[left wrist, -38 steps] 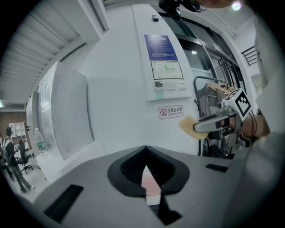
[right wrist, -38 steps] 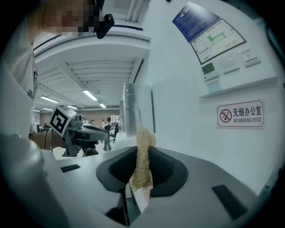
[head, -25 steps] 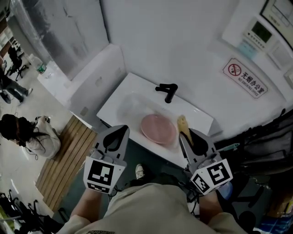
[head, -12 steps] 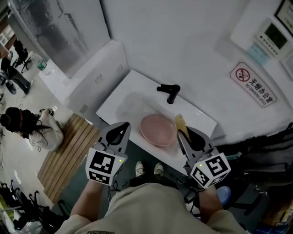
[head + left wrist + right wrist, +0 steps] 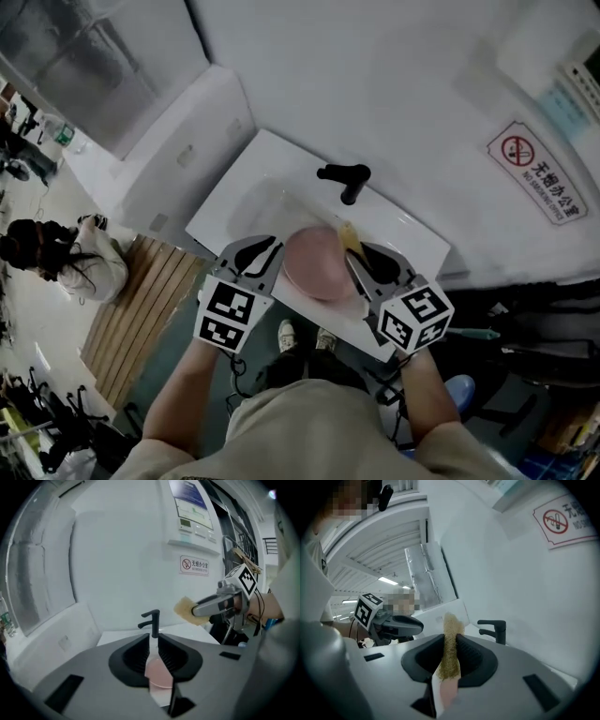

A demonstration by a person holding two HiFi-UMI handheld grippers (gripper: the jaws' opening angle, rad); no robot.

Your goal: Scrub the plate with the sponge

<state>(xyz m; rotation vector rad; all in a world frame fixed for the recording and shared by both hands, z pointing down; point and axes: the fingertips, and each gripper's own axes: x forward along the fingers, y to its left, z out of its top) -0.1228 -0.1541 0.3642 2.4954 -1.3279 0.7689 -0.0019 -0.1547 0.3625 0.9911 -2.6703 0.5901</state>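
Sponge (image 5: 451, 660) clamped in R tool (image 5: 450, 638); L tool (image 5: 153, 641) jaws just cracked open, nothing btwn them; plate (image 5: 314, 272) near both.

You're at a washstand corner of an open-plan office or lab building.
White sink (image 5: 251, 180) with black faucet (image 5: 345, 179) against a plain white wall (image 5: 375, 84); no-smoking sign (image 5: 547, 172) and wall control panel (image 5: 186, 524) above it; ceiling strip lights (image 5: 389, 581) run deep at your left; a person (image 5: 66, 267) down there, near wooden slats (image 5: 141, 314).
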